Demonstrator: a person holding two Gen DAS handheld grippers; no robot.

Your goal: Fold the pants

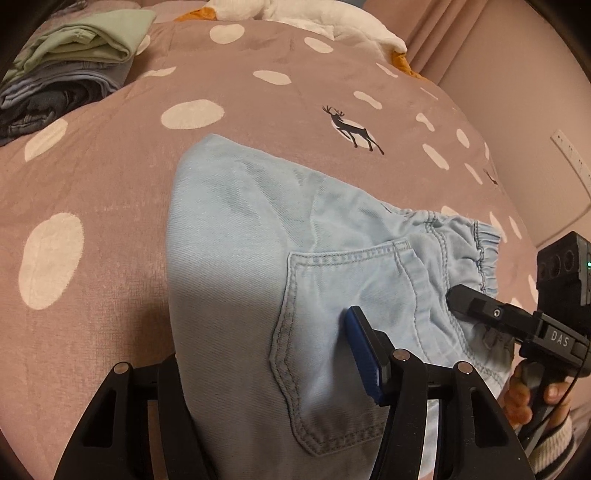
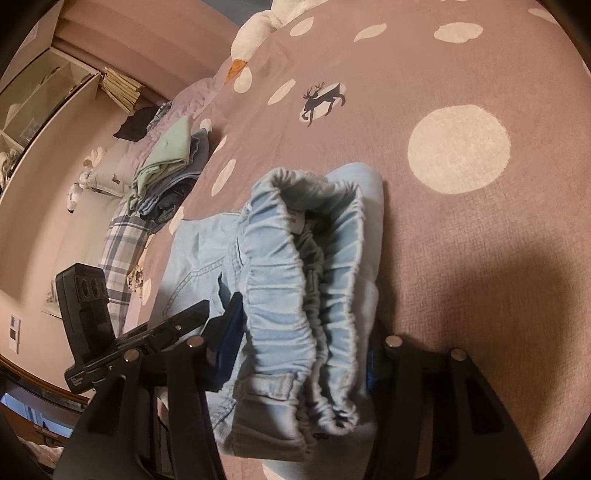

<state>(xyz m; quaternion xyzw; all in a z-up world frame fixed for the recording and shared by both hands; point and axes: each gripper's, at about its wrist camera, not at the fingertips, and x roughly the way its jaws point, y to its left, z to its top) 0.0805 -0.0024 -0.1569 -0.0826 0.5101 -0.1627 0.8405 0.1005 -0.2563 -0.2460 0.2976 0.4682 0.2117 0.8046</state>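
Light blue denim pants [image 1: 240, 240], folded into a thick bundle, lie on the pink spotted bedspread [image 1: 92, 166]. My left gripper [image 1: 264, 332] is shut on the bundle at its back-pocket side. Its blue pad [image 1: 364, 354] presses the denim, and the other finger is hidden under the cloth. My right gripper [image 2: 304, 317] is shut on the gathered elastic waistband [image 2: 295, 258], with one blue pad [image 2: 229, 339] against it and the far finger covered by fabric. The left wrist view shows the right gripper's fingers [image 1: 458, 297] at the waistband. The right wrist view shows the left gripper's fingers [image 2: 184, 314] beside the pocket.
A stack of folded clothes [image 1: 66, 66] topped by a green garment [image 2: 166, 158] sits farther along the bed. A white plush toy [image 1: 332, 18] lies at the head end. A person's hand [image 1: 532, 391] holds the right gripper's handle. Plaid fabric [image 2: 122, 251] marks the bed's side edge.
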